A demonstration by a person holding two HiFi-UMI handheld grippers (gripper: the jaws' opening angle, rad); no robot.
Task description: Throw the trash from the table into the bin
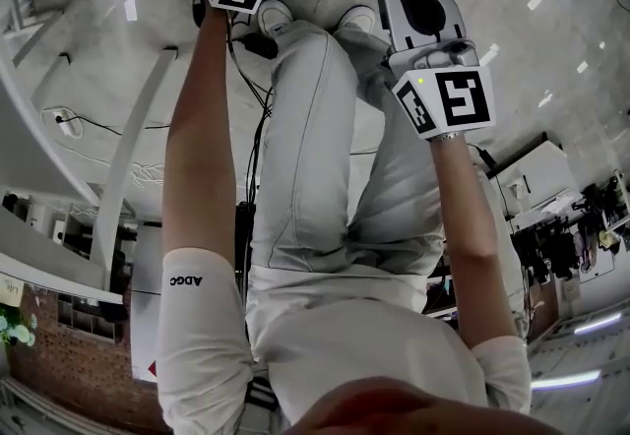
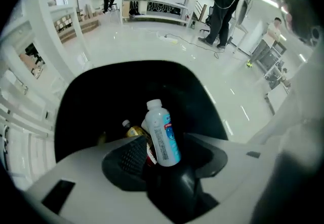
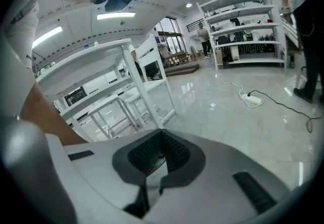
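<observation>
My left tool [image 2: 167,159] hangs over the black bin [image 2: 91,106], jaws apart, with the white bottle [image 2: 163,134] standing between them. My right tool [image 3: 161,156] is closed.

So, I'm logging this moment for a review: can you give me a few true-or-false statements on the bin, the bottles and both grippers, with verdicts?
1. A white bottle with a blue label shows between the fingers of the left gripper, with the black bin behind it. True.
2. The bin holds nothing else. False: a brown bottle with a white cap lies in it.
3. The fingers of the right gripper stand wide apart. False: they are closed together.
4. The left gripper points down into the bin. True.
</observation>
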